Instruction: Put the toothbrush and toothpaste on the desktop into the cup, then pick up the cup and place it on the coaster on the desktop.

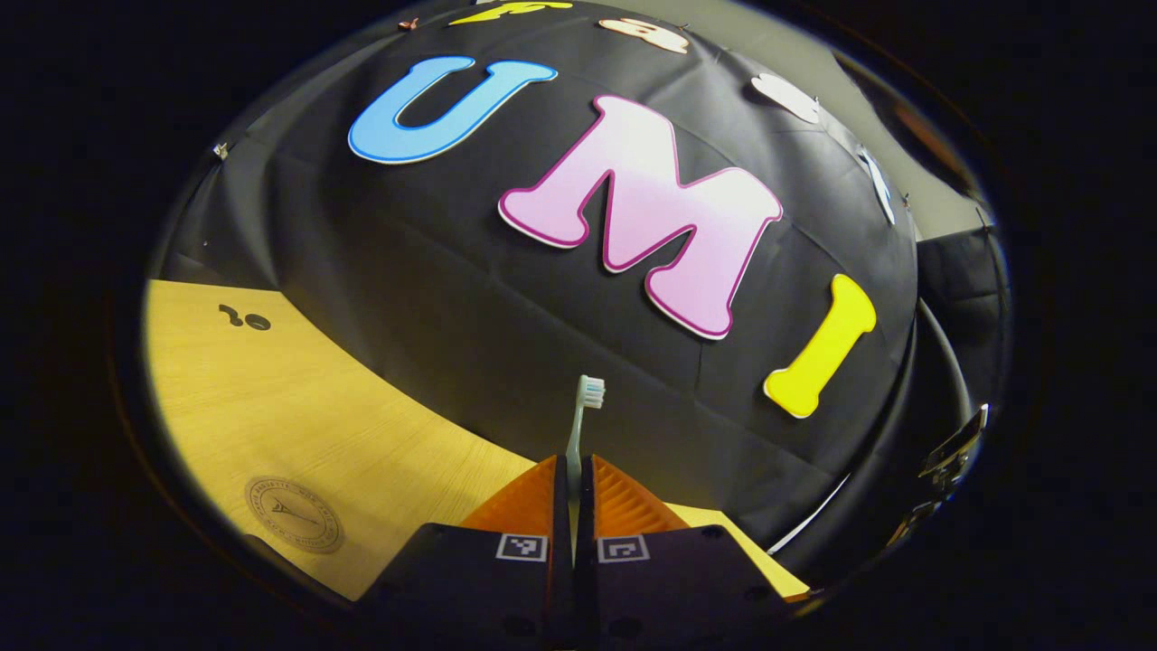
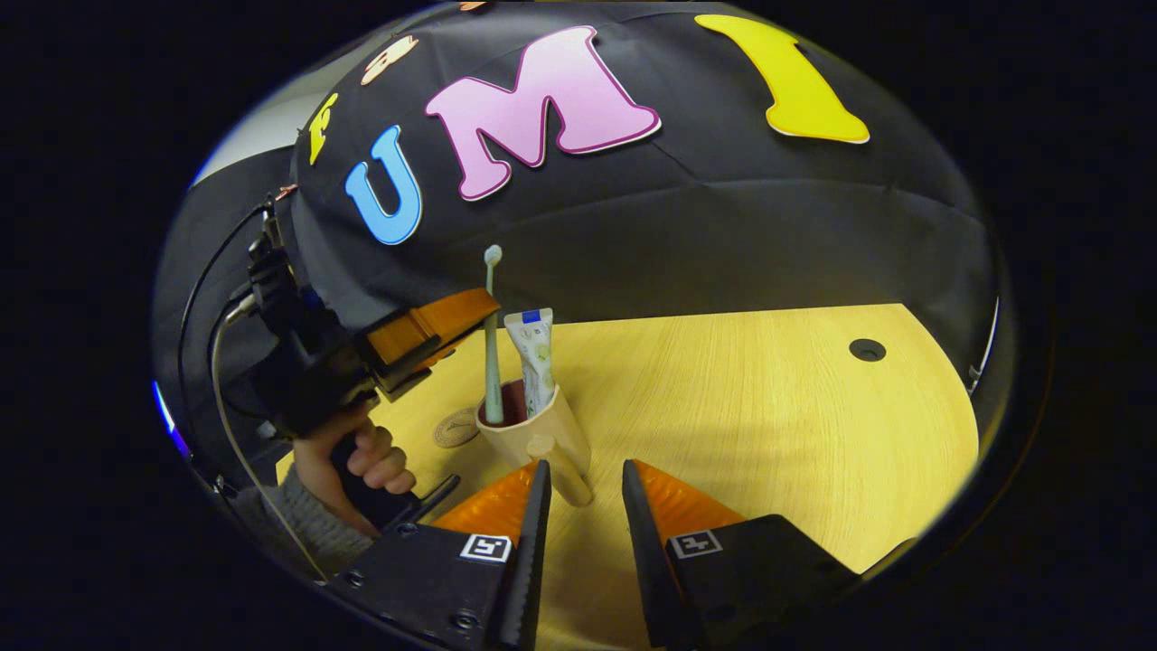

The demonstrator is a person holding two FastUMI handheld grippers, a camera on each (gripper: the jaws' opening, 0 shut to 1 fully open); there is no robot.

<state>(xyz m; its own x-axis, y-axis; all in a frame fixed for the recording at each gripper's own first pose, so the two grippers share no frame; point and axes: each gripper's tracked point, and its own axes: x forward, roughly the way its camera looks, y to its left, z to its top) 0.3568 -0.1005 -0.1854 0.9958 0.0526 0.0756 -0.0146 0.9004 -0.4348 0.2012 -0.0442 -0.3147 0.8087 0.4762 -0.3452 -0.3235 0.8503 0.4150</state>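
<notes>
In the left gripper view my left gripper (image 1: 574, 466) is shut on the handle of a pale green toothbrush (image 1: 586, 407), whose bristle head points up. In the right gripper view the same toothbrush (image 2: 491, 344) stands upright with its lower end inside a beige cup (image 2: 529, 438); the left gripper (image 2: 479, 312) grips it at mid-handle. A white toothpaste tube (image 2: 533, 357) stands in the cup. My right gripper (image 2: 583, 493) is open just in front of the cup, and the cup's handle (image 2: 562, 472) lies between its fingertips. A round coaster (image 2: 455, 428) lies left of the cup.
The wooden desktop (image 2: 768, 407) stretches to the right, with a cable hole (image 2: 867, 349) near the back. A person's hand (image 2: 362, 461) holds the left gripper at the left. The coaster (image 1: 294, 514) lies on the desktop (image 1: 271, 407) at lower left in the left gripper view.
</notes>
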